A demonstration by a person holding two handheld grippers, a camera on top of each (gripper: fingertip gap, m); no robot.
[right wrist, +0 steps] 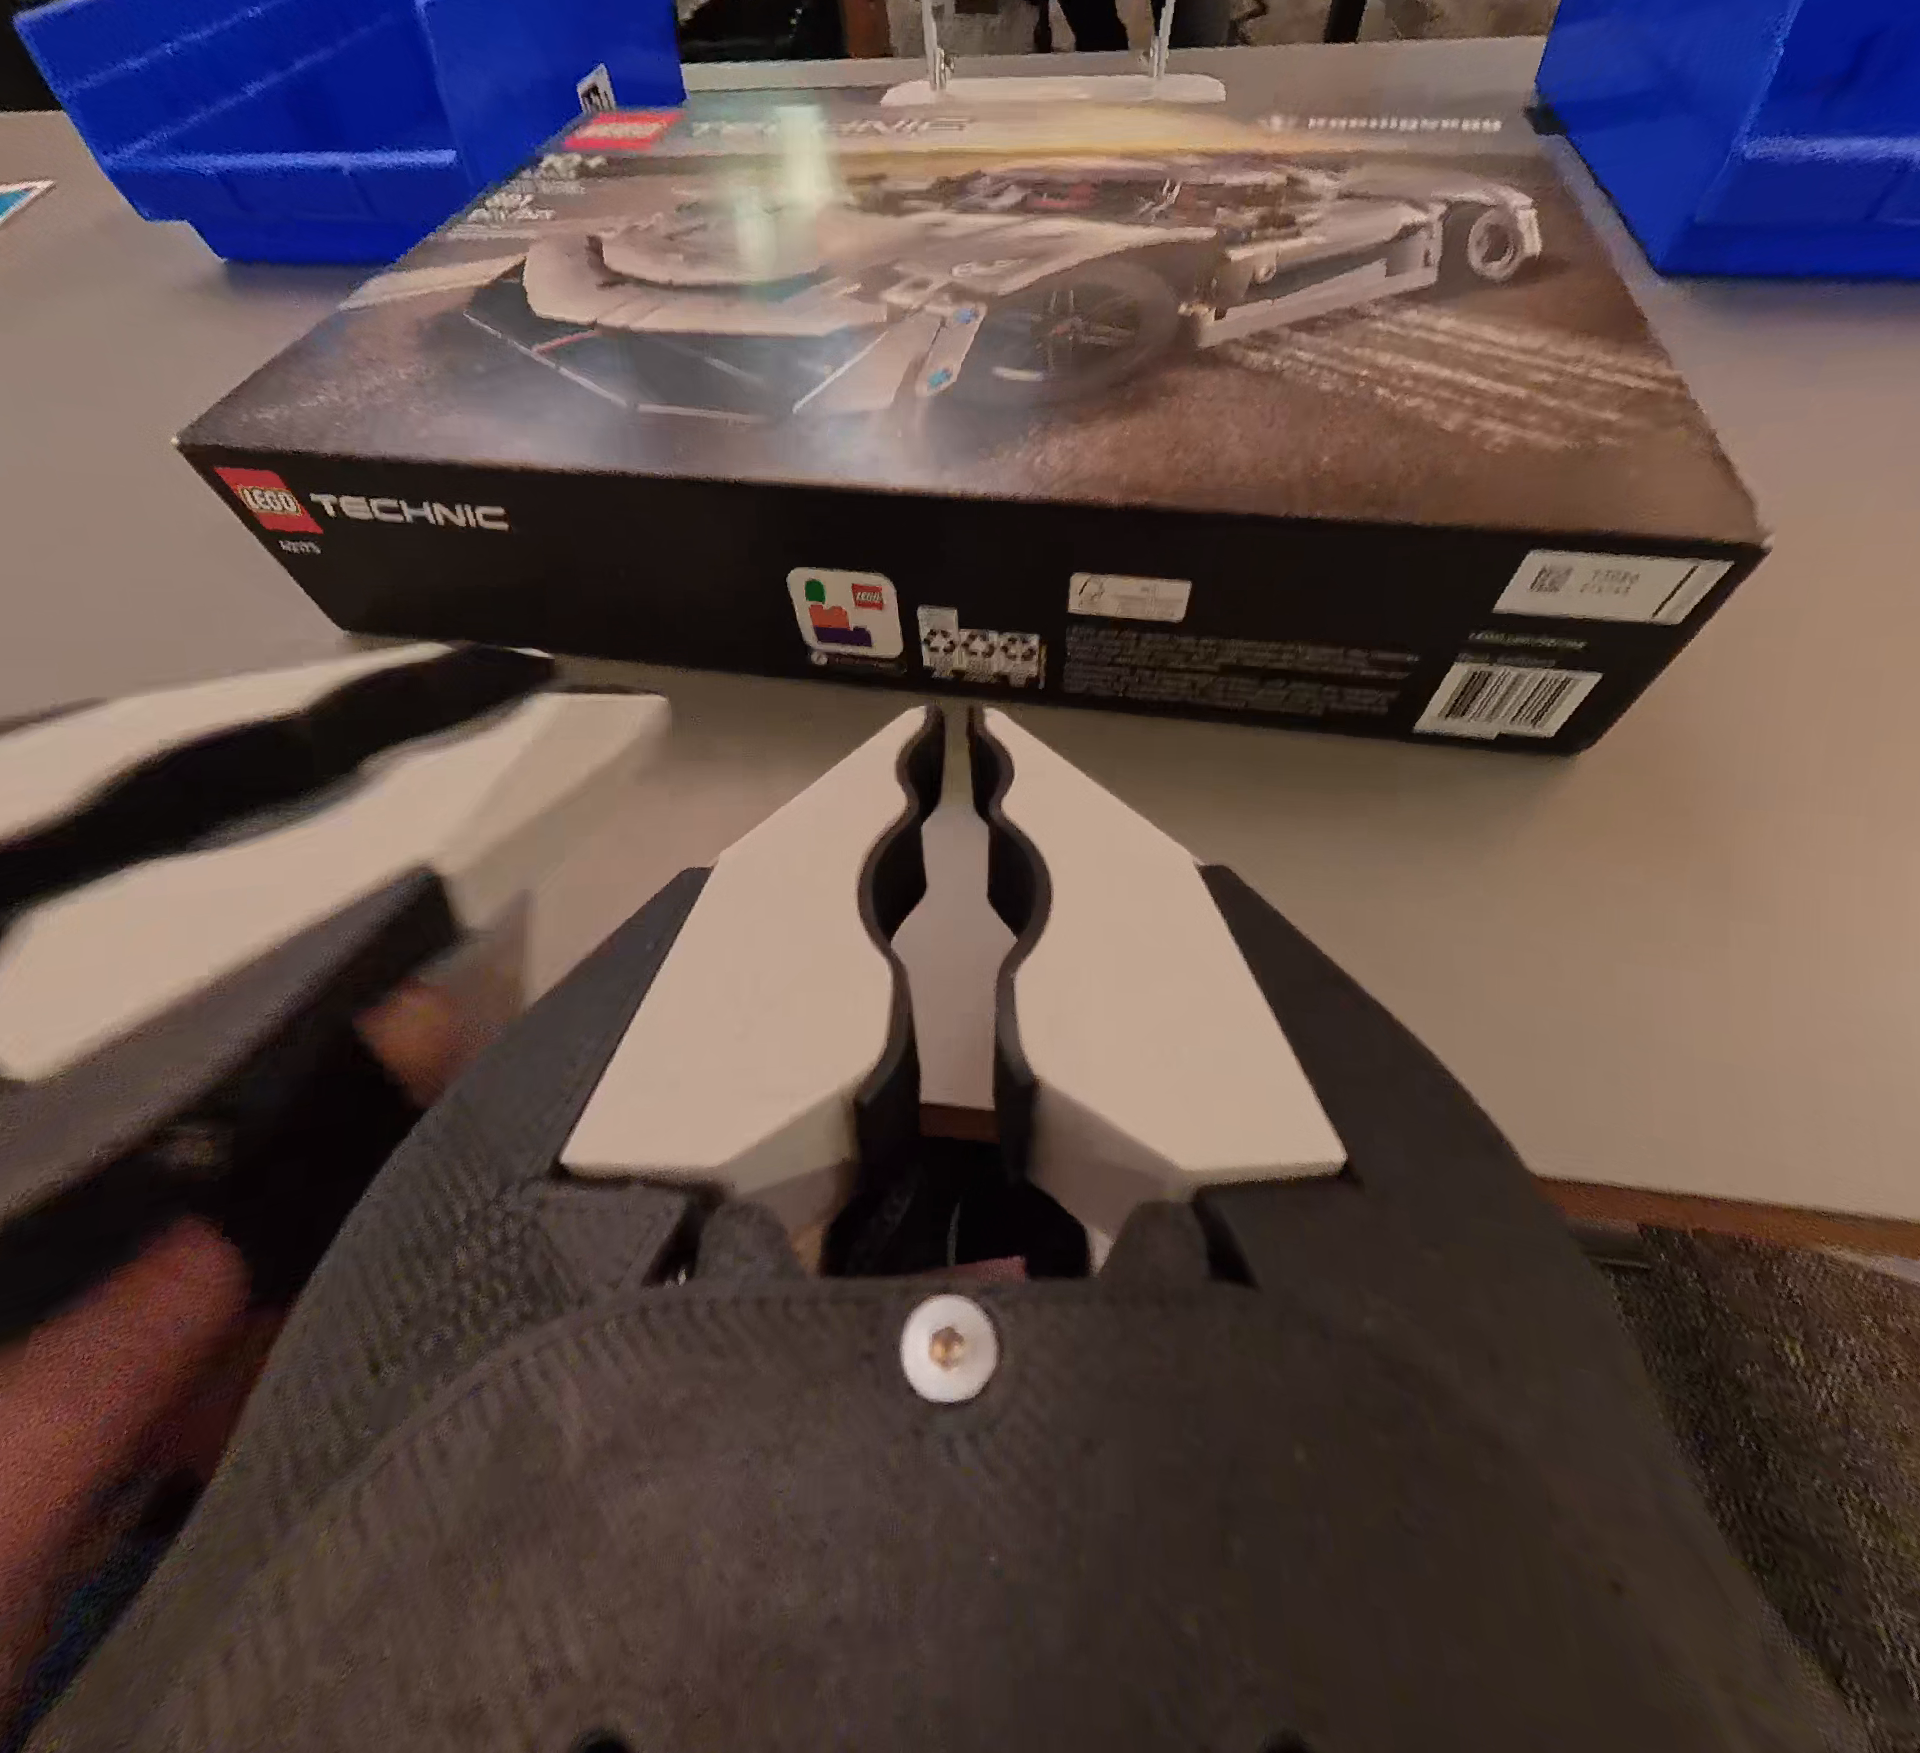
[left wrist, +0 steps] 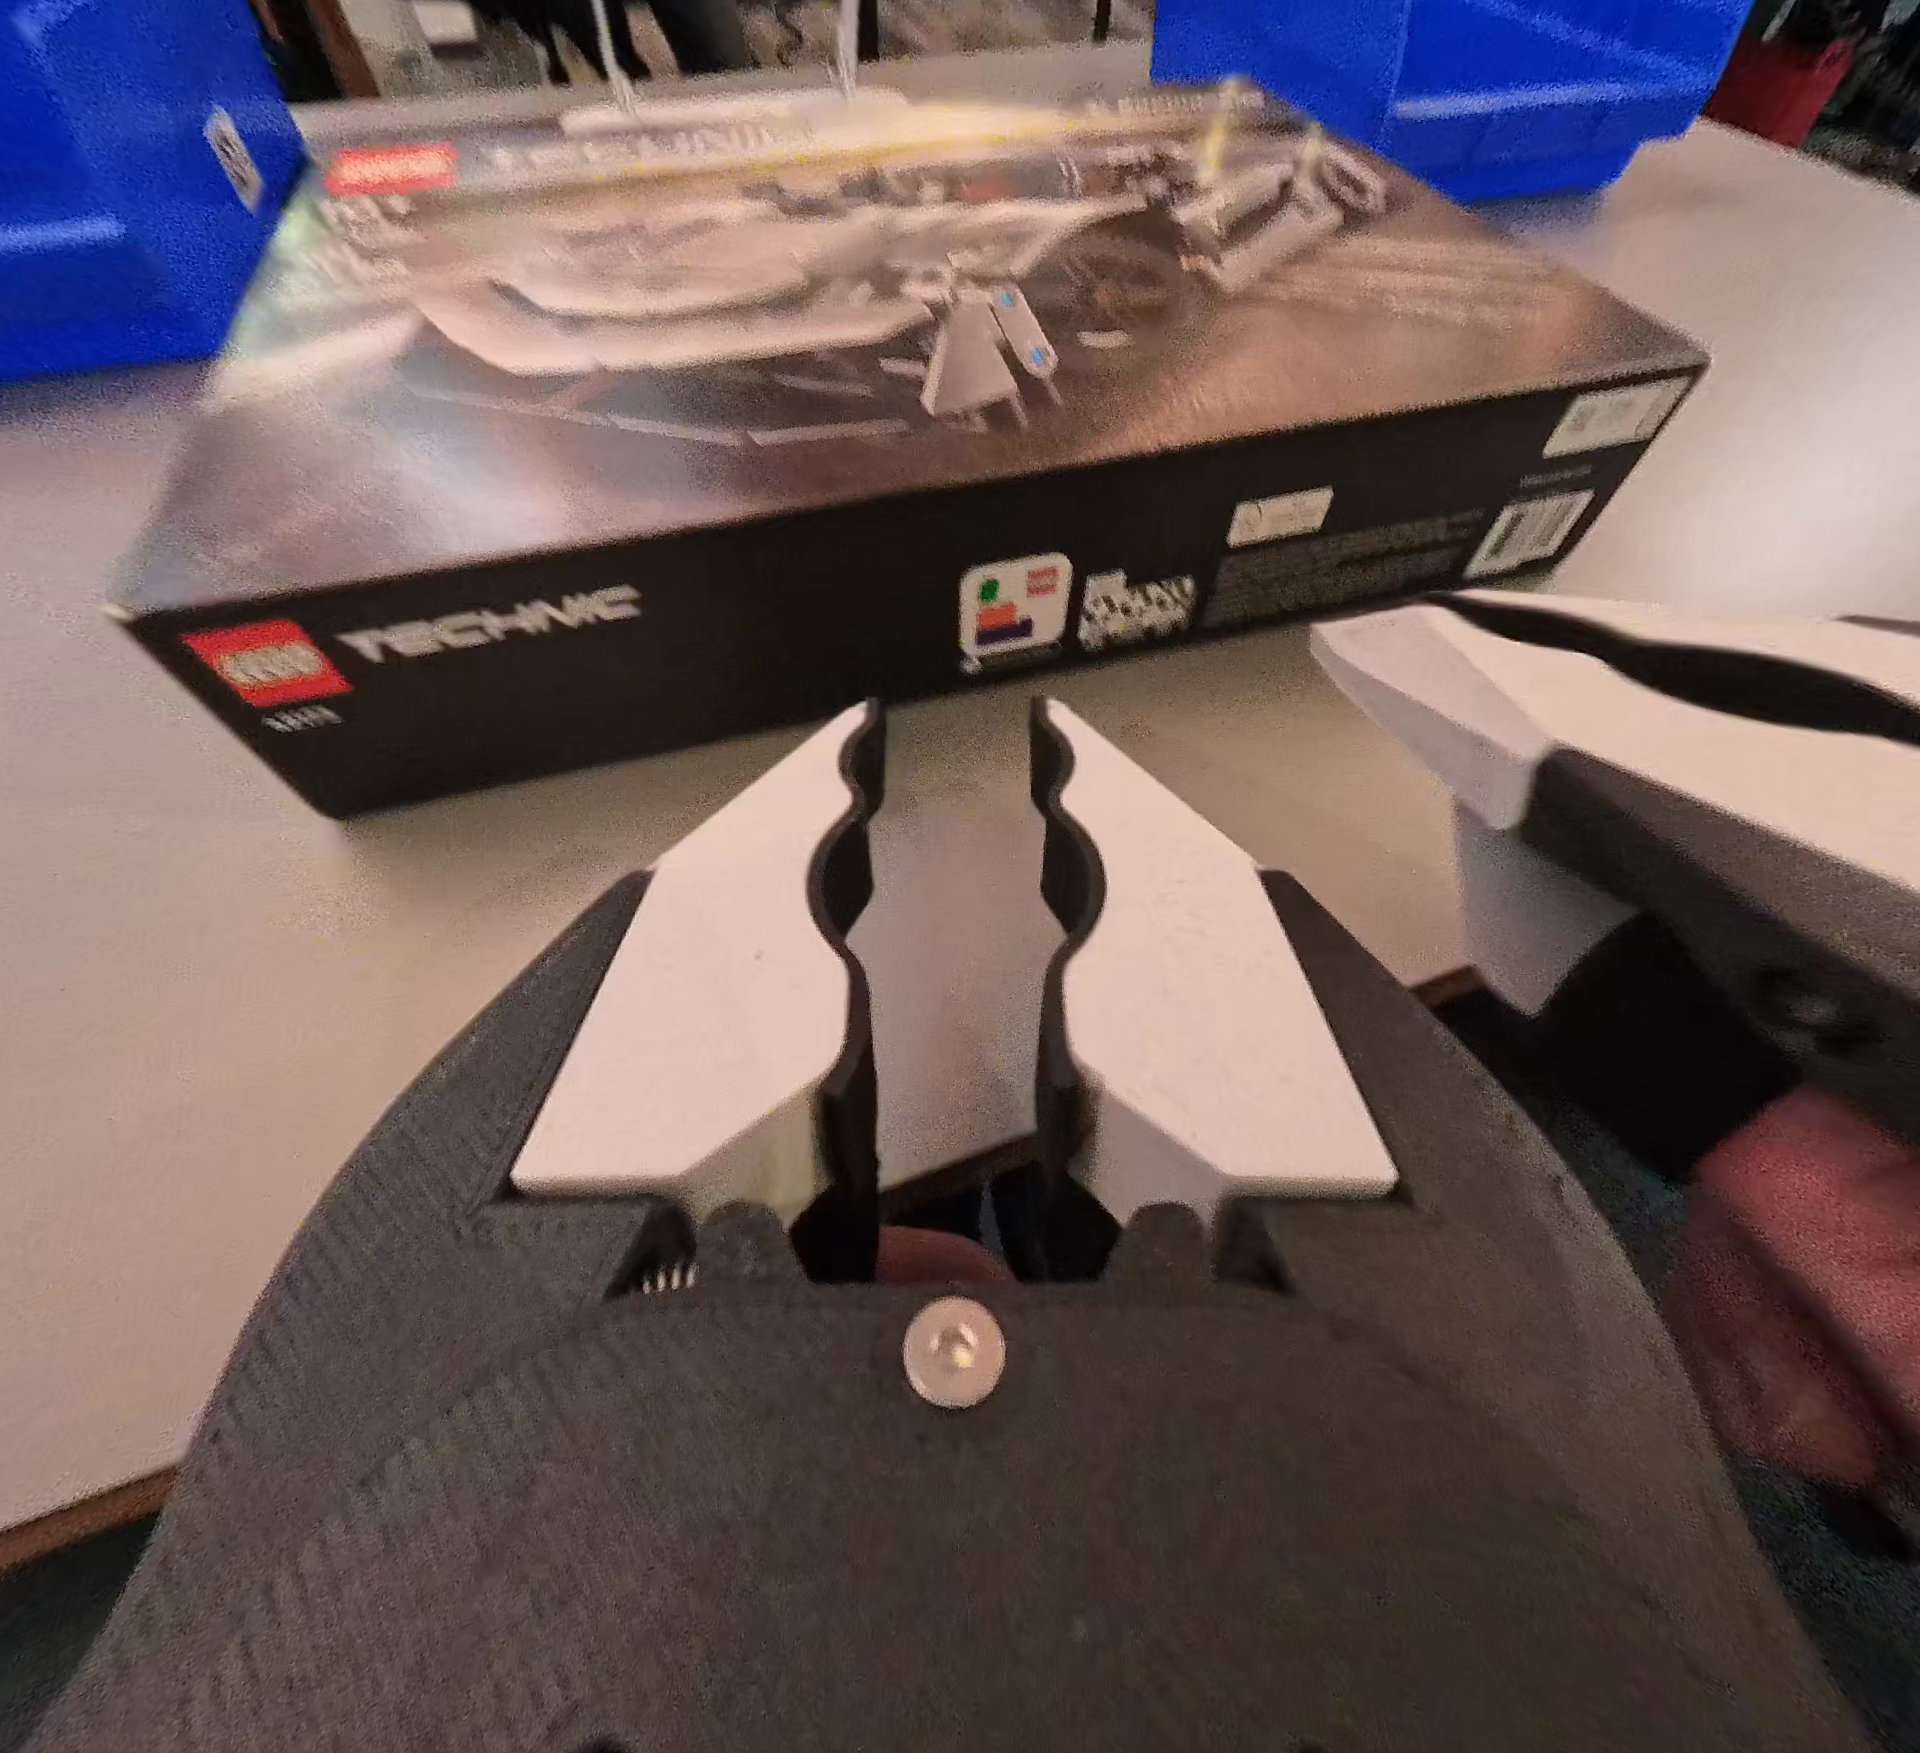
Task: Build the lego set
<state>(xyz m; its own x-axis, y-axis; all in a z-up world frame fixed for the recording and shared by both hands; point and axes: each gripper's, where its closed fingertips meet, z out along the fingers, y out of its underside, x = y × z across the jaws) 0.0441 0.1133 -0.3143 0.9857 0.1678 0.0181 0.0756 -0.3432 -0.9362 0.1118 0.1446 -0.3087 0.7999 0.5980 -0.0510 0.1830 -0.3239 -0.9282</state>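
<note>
A sealed black lego box (left wrist: 831, 415) with a picture of a silver car lies flat on the grey table (left wrist: 208, 976). My left gripper (left wrist: 958, 716) is open and empty, its tips just short of the box's near side. My right gripper (right wrist: 956, 716) is nearly closed with only a slit between its tips. It holds nothing and points at the near side of the box (right wrist: 987, 332). Each gripper shows in the other's view, the right one (left wrist: 1558, 716) and the left one (right wrist: 312, 768), side by side and blurred.
Blue plastic bins stand at the back left (right wrist: 312, 72) and back right (right wrist: 1766, 93) of the table (right wrist: 1455, 924). A clear stand (right wrist: 1049, 88) sits behind the box. The table's front edge (right wrist: 1714, 1215) lies under the grippers. Chairs and desk legs are beyond.
</note>
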